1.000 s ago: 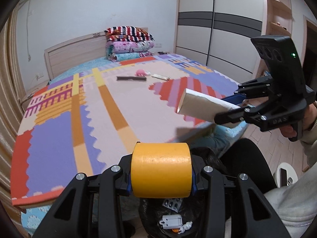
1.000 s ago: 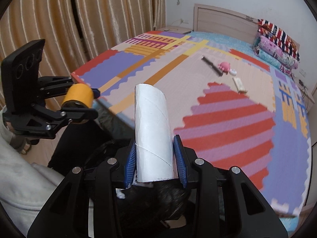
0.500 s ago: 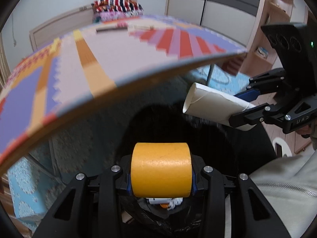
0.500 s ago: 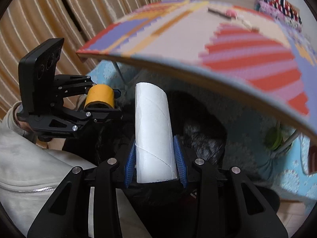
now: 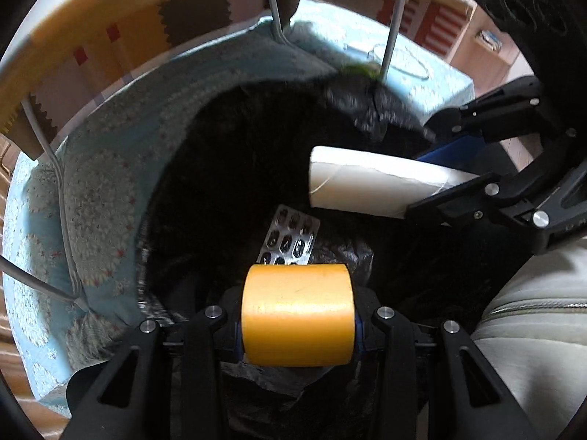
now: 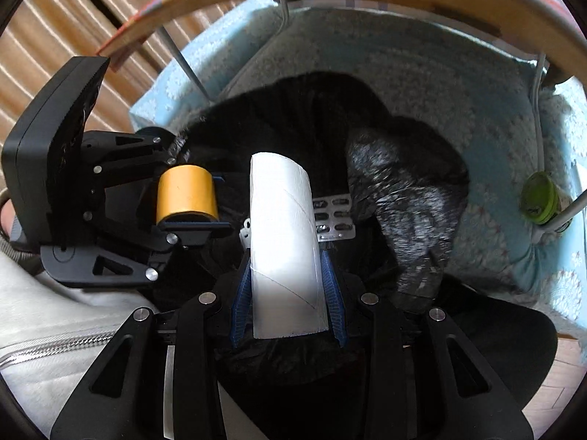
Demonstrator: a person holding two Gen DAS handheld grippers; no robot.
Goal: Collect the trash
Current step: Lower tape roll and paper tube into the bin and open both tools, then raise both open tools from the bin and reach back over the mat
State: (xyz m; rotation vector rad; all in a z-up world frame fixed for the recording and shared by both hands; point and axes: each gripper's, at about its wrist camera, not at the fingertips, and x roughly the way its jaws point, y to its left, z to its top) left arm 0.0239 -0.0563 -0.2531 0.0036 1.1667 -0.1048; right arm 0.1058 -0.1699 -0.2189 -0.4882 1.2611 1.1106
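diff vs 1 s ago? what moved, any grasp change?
Both grippers dropped from above the patchwork mat to below its edge and now sit over the open black trash bag. No grasp change: the left gripper stays shut on the yellow tape roll, the right gripper on the white cardboard tube. The silver blister pack is in the bag as before.

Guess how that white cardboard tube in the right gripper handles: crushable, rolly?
The white cardboard tube looks hollow and thin-walled, with a spiral seam, so it is probably light and would dent under a hard squeeze. The right gripper clamps its curved sides, so it may slip or pivot. Being round, it would likely roll once dropped into the black trash bag.
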